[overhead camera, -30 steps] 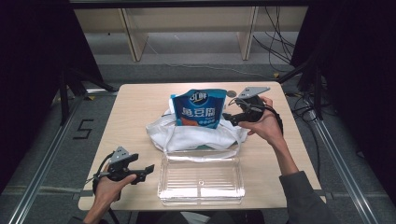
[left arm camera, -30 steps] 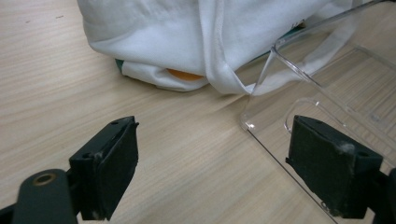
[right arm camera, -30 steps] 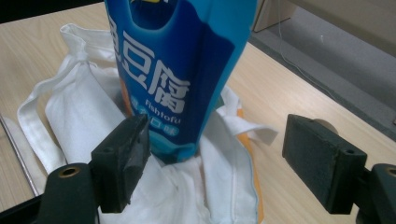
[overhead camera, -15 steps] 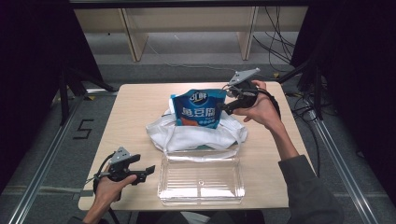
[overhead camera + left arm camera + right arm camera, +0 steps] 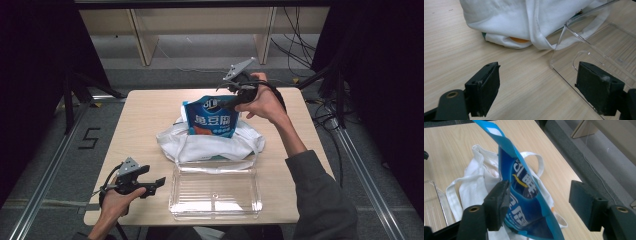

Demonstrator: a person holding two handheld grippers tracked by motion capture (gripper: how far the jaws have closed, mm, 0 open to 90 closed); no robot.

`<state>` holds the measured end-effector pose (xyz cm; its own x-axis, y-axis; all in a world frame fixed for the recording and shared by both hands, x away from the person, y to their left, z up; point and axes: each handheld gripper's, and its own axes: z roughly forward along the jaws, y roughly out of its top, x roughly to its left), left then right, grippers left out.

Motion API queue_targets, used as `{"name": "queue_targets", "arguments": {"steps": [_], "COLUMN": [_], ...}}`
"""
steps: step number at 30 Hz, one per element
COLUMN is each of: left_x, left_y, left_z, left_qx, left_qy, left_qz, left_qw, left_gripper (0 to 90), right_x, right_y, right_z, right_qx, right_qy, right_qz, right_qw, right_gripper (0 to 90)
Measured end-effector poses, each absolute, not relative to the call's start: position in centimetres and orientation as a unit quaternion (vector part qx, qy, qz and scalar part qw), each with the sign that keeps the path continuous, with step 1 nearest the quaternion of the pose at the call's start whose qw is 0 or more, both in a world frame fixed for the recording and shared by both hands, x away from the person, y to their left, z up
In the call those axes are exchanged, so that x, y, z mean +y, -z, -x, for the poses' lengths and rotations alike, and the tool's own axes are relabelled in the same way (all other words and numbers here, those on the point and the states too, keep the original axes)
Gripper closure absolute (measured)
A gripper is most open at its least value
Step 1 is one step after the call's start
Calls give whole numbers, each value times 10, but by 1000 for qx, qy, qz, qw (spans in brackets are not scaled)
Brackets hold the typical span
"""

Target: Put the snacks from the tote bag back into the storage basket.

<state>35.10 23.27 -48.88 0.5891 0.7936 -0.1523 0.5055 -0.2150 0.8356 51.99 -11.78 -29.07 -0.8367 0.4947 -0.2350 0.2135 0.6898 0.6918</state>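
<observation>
Blue pouch stands in white tote bag; clear tray empty.

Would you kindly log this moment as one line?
right gripper: closing, open beside blue pouch | pouch: upright in white bag | left gripper: open near clear tray

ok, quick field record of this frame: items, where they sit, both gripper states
table: light wood
pouch: blue pouch, upright in the white cloth bag
tray: clear plastic tray, at the near edge, in front of the bag
left gripper: open, nothing between the jaws, low near the tray's left end
right gripper: open, jaws just been closing, pouch edge between them, pads not pressing, raised beside the pouch top
</observation>
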Motion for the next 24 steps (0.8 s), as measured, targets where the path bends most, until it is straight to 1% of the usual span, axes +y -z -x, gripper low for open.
{"name": "queue_targets", "arguments": {"steps": [3, 4, 5, 7, 8, 9, 10, 12, 13, 14, 16, 19, 20, 22, 24], "left_x": [235, 235, 237, 238, 238, 238, 238, 238, 238, 238, 238, 238, 239, 238, 238], "left_y": [488, 488, 487, 487, 488, 488, 487, 487, 488, 488, 488, 489, 489, 489, 490], "left_z": [-350, -350, -351, -351, -351, -351, -351, -351, -351, -350, -351, -351, -351, -352, -351], "left_qx": [422, 424, 423, 425, 428, 428, 427, 425, 427, 429, 427, 426, 426, 423, 427], "left_qy": [-159, -163, -164, -166, -163, -163, -165, -167, -164, -163, -167, -165, -165, -167, -159], "left_qz": [-765, -763, -762, -764, -763, -763, -763, -764, -764, -763, -765, -767, -768, -769, -767], "left_qw": [459, 461, 462, 456, 456, 456, 456, 455, 455, 455, 452, 450, 449, 450, 451], "left_gripper": [184, 184, 184, 183, 183, 183, 183, 184, 184, 184, 184, 184, 184, 184, 183], "right_x": [-114, -112, -109, -107, -103, -103, -100, -97, -97, -96, -94, -93, -91, -89, -87], "right_y": [291, 290, 290, 291, 292, 292, 292, 294, 295, 294, 296, 296, 298, 298, 299], "right_z": [-522, -522, -525, -525, -527, -527, -529, -530, -532, -533, -536, -538, -539, -540, -542], "right_qx": [899, 901, 904, 905, 910, 910, 912, 913, 913, 917, 916, 920, 922, 923, 926], "right_qy": [-337, -333, -328, -327, -320, -320, -311, -316, -315, -307, -313, -306, -300, -300, -300], "right_qz": [-194, -200, -187, -194, -191, -191, -186, -184, -175, -180, -179, -168, -165, -158, -159], "right_qw": [204, 195, 199, 192, 183, 183, 190, 181, 191, 178, 177, 178, 179, 180, 167], "right_gripper": [395, 407, 433, 450, 477, 477, 500, 531, 547, 560, 589, 601, 640, 669, 679]}}
